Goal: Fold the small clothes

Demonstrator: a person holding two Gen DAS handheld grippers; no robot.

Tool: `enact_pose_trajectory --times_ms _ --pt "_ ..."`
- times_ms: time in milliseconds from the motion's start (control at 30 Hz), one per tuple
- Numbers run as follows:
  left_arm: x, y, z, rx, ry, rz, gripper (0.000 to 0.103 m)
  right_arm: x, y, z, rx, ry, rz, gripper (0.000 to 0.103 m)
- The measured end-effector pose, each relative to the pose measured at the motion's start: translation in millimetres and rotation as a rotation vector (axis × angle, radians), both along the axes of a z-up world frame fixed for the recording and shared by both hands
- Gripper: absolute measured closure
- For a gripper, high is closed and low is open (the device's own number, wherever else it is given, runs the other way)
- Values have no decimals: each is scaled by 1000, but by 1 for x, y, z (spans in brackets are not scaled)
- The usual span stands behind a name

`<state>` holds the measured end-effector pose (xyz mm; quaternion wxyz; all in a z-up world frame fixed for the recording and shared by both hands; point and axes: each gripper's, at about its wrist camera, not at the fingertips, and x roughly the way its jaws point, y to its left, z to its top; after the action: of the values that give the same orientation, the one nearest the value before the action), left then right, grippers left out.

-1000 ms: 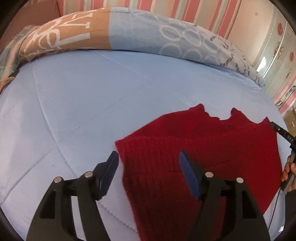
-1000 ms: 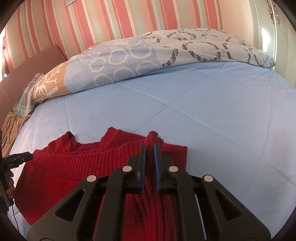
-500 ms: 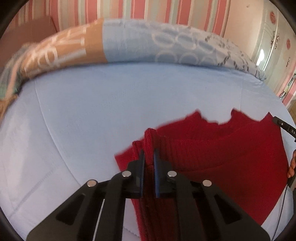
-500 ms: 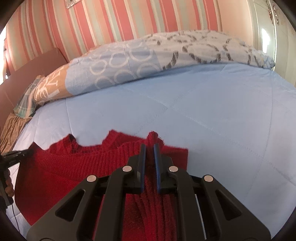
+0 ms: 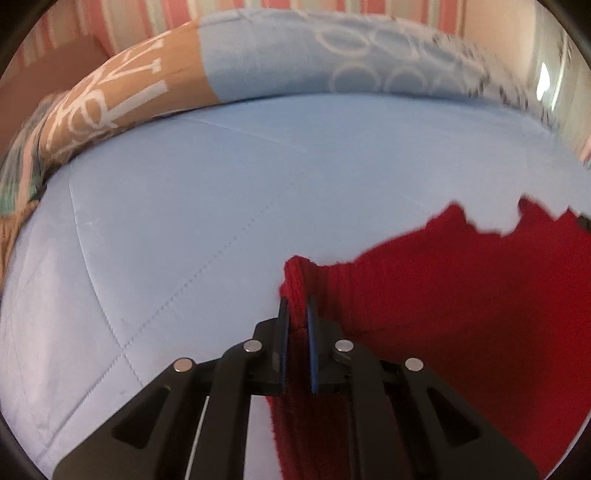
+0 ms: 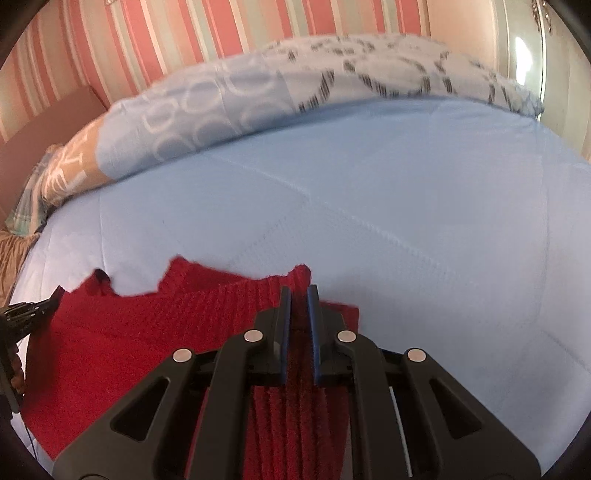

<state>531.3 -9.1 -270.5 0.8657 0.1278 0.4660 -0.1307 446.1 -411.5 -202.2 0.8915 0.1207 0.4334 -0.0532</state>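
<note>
A red knitted sweater (image 5: 461, 295) lies spread on a pale blue quilted bed (image 5: 184, 221), and both pairs of tongs hold it at once. The left tongs (image 5: 296, 310) are clamped on a bunched ridge of knit at one corner of the garment; their jaws closed within the last second, and the wool stands pinched between the dark pads. From these tongs the rest of the sweater stretches away to the right. The right tongs (image 6: 298, 299) are closed on the opposite corner, a ribbed edge rising just past their tips, with the sweater (image 6: 147, 332) running off to their left. So the garment's long edge spans from one pair of tongs to the other, each gripping its own end. The next move probably depends on carrying both corners together, away from the tongs and over the cloth beyond.

The knit is thick, ribbed, fuzzy and soft, with a jagged far outline. A patterned duvet (image 6: 295, 81) in blue and tan lies heaped well beyond the tongs, against a pink striped wall (image 6: 184, 33).
</note>
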Motion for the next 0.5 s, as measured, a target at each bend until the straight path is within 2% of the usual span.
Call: enact_pose_trajectory --times_ms 100,167,267,333,367,400,500 --pt "-6 -4 13 33 -36 -31 87 -7 -1 8 56 -30 37 82" --pt "-14 0 29 57 -79 -43 69 -20 0 26 101 -96 67 59" --pt "-35 14 60 79 -152 -34 67 -48 10 58 97 -177 101 41" --pt "-53 23 75 87 -175 10 65 -69 22 75 78 -201 112 37" --pt "-69 29 84 70 -186 36 64 -82 31 82 75 -204 115 32" --pt "-83 31 90 53 -196 60 63 -93 44 85 56 -189 113 31" --pt "-131 19 96 -45 -193 132 56 -114 82 80 27 -155 122 29"
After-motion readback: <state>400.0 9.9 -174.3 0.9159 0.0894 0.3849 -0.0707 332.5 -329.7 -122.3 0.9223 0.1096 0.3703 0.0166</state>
